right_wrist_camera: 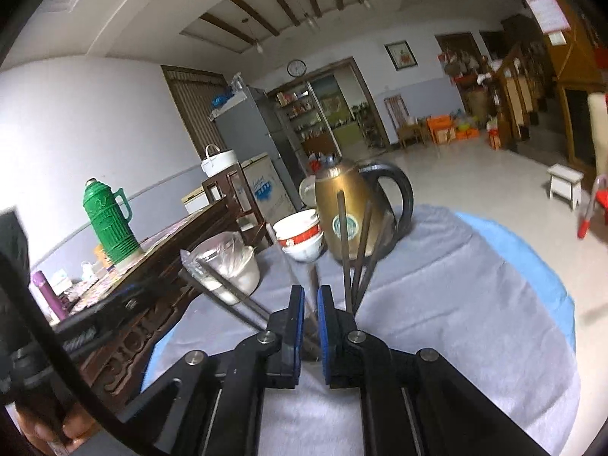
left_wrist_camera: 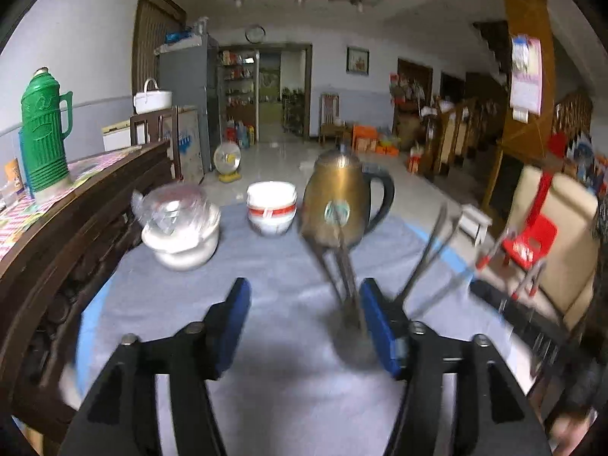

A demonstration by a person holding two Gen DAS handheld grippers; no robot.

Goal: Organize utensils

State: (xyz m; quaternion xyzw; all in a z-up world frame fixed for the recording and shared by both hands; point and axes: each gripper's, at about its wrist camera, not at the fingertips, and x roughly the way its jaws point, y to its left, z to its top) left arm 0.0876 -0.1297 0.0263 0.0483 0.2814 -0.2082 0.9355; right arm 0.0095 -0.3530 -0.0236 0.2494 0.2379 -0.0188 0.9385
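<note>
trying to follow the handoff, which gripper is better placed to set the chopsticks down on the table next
Right. The right gripper is nearly shut around the chopsticks, which fan out above the grey cloth. The left gripper stands open with nothing between its pads.

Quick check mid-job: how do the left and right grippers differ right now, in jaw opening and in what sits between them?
The left gripper stands wide open with only grey cloth between its pads; the right gripper is nearly shut. The right one clamps dark chopsticks that fan out ahead; the left holds nothing, with blurred chopsticks just outside its right pad. Both have blue pads and point toward the brass kettle.
</note>
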